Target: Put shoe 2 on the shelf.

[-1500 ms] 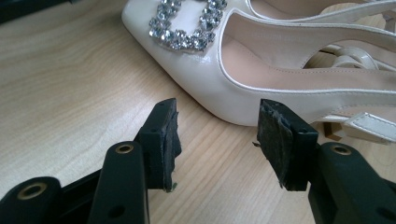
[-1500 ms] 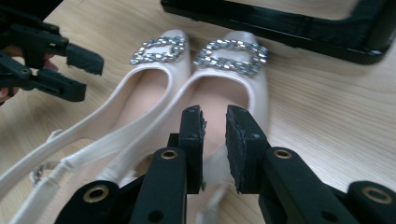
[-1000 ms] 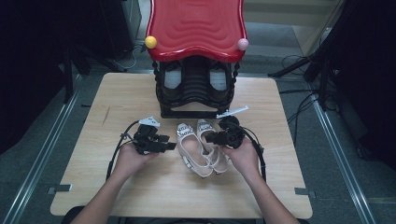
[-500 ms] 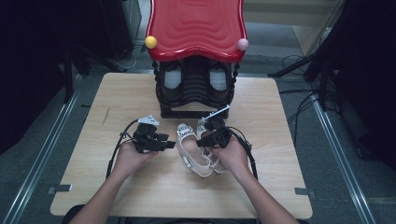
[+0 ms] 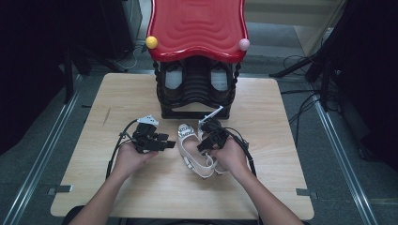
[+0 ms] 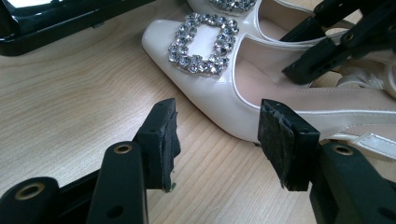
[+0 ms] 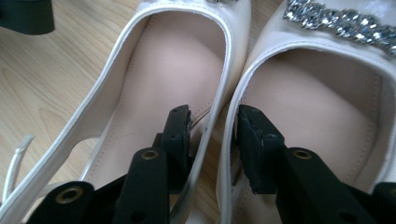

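Note:
Two white slingback shoes with rhinestone buckles lie side by side on the wooden table (image 5: pixel 141 187). My right gripper (image 5: pixel 202 146) reaches into them from the heel end. One jaw is inside the left shoe (image 7: pixel 159 79) and the other inside the right shoe (image 7: pixel 317 107). Their two adjoining side walls run between the pads untouched, and the jaws have just been opening. My left gripper (image 5: pixel 168 140) stands open just left of the nearer shoe (image 6: pixel 205 88), level with its toe and holding nothing. Its buckle (image 6: pixel 201 44) shows beyond the jaws.
A black shoe rack (image 5: pixel 197 89) with a red wavy top (image 5: pixel 197 28) stands at the table's far middle, with dark shoes on its shelves. A yellow ball (image 5: pixel 151 42) and a pink ball (image 5: pixel 244 44) sit at the top's front corners. Cables trail from both grippers.
My right gripper has shifted left and lower onto the shoes, and its jaws stand wider apart. The left gripper has stayed where it was.

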`<state>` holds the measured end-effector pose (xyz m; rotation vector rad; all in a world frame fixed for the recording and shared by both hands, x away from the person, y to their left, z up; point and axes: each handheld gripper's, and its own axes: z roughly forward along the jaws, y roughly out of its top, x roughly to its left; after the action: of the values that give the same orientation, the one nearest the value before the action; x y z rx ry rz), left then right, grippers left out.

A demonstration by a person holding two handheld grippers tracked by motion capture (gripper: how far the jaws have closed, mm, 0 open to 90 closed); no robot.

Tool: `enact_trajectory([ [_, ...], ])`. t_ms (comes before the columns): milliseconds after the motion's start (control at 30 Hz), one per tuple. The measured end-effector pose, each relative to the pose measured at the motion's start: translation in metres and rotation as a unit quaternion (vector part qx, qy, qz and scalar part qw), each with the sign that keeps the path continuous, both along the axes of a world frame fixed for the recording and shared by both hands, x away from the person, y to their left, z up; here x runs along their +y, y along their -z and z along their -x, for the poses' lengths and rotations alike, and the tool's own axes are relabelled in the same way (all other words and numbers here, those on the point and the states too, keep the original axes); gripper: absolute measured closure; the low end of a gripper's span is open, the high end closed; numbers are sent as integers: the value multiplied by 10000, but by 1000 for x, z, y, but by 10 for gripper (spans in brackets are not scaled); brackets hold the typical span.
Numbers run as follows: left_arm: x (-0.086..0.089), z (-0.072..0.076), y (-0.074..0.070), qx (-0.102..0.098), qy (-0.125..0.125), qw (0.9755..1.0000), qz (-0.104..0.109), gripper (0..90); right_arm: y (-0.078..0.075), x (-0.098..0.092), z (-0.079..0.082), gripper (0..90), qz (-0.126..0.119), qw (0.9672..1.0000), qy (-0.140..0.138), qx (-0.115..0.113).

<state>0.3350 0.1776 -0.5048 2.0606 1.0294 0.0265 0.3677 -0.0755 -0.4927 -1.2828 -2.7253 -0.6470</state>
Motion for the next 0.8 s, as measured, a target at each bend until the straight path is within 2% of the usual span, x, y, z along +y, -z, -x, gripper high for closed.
enact_trajectory([
  [167,3,1,-1,-27,-32,10000,7,471,0,1,0,688,70,10000,-26,36],
  [400,11,-1,-2,-25,-175,9998,88,469,-1,6,-6,830,253,9996,-66,85],
  [467,12,-1,-2,-71,-211,9997,34,469,-3,8,-6,849,390,9992,-115,38],
  [533,13,-1,-2,-72,-247,9997,-17,469,-4,10,-6,854,406,9990,-91,129],
  [600,16,-2,-2,-120,-296,9995,-55,466,-6,7,-8,859,428,9986,-195,233],
  [667,19,-2,-3,-154,-342,9993,-48,463,-9,6,-6,862,487,9982,-277,197],
  [733,24,-3,-4,-153,-389,9991,-16,460,-15,3,-4,863,586,9970,-483,138],
  [767,25,-3,-4,-143,-449,9989,19,459,-17,2,-2,864,642,9953,-725,85],
  [800,27,-3,-4,-143,-457,9989,31,459,-19,0,0,864,639,9946,-814,90],
])
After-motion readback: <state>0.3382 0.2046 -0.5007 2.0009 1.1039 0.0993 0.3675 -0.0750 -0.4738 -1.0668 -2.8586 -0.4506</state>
